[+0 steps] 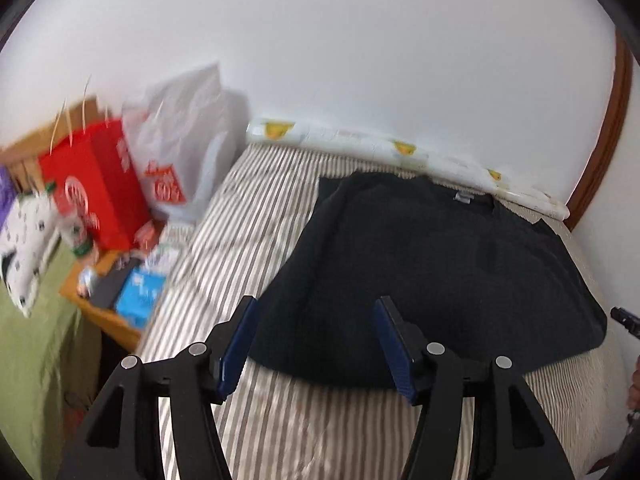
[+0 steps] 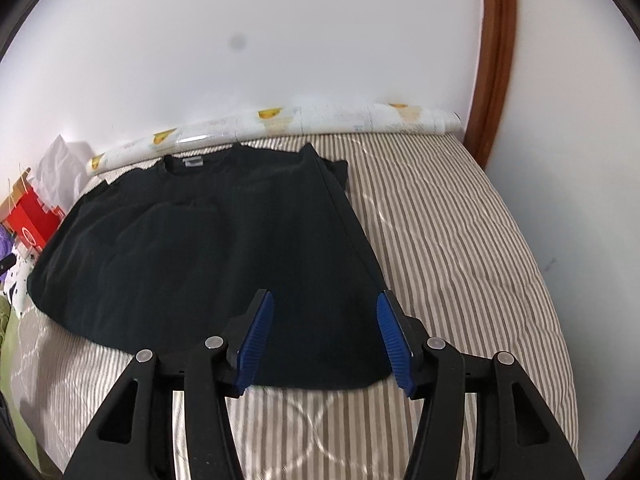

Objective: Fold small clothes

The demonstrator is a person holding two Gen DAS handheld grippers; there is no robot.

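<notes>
A black shirt (image 2: pixel 208 248) lies spread flat on the striped bed (image 2: pixel 460 240), collar toward the wall, next to a patterned roll (image 2: pixel 280 120) that runs along the far edge. My left gripper (image 1: pixel 316 344) hangs over the near left hem, fingers spread apart, nothing between them. My right gripper (image 2: pixel 324 336) hangs over the near right corner of the hem, fingers likewise apart and empty. A red bag (image 1: pixel 96 184) stands left of the bed; that side is blurred.
</notes>
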